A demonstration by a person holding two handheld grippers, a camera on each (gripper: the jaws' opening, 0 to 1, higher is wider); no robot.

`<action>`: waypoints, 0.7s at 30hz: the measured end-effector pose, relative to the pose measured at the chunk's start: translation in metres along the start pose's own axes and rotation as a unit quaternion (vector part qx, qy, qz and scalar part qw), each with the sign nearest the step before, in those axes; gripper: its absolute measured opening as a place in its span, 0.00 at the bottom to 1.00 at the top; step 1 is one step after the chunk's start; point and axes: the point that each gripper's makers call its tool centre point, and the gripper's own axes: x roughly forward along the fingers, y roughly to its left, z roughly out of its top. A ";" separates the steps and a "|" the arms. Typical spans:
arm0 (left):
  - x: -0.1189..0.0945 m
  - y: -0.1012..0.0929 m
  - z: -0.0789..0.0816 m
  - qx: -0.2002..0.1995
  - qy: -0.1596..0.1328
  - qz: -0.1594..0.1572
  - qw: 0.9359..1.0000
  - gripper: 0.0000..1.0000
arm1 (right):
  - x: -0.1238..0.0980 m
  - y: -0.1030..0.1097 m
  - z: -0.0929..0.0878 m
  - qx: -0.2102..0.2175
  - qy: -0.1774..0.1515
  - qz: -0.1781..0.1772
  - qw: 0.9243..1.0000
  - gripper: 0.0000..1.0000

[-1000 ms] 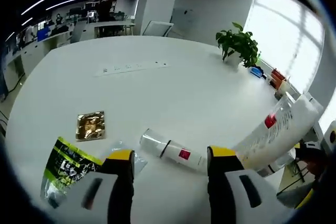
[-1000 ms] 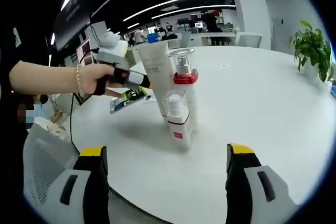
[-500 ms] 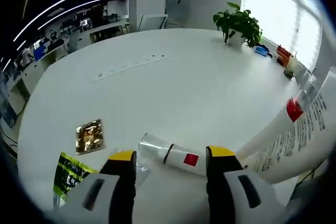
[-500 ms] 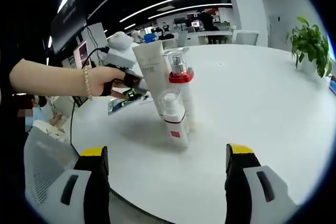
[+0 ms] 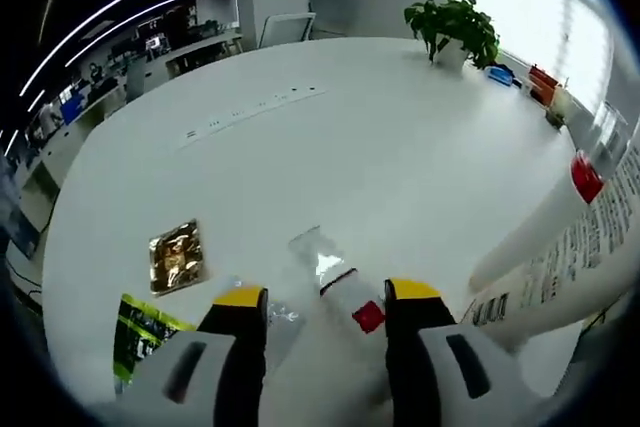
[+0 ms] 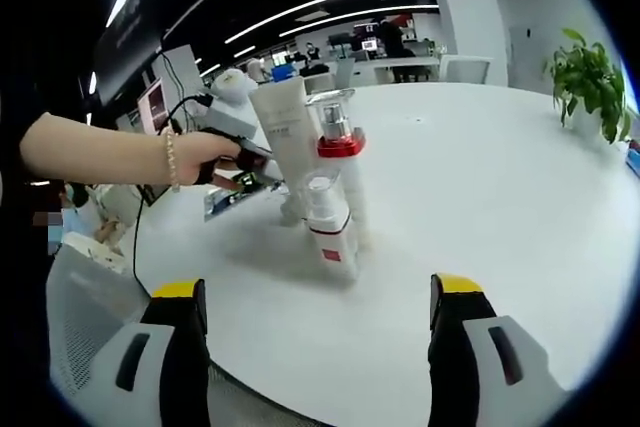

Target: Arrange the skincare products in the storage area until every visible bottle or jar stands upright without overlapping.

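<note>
Between the left gripper's (image 5: 325, 299) wide-open jaws lies a toppled white bottle with a red label (image 5: 345, 292), clear cap pointing away.

Left gripper view looks down close over white table (image 5: 380, 147); right gripper view faces standing bottles (image 6: 330, 197) from farther off; both share them.
</note>
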 end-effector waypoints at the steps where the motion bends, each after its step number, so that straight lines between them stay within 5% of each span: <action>1: 0.000 0.002 -0.001 0.002 0.003 0.000 1.000 0.39 | 0.000 0.000 0.000 0.000 -0.001 0.000 1.000 0.92; 12: 0.003 0.007 -0.005 0.037 0.008 0.001 0.999 0.20 | 0.000 -0.002 0.001 0.004 -0.004 -0.002 1.000 0.92; 21: 0.000 0.005 -0.005 0.024 0.010 -0.009 1.000 0.18 | 0.000 -0.003 0.000 0.004 -0.004 -0.002 1.000 0.92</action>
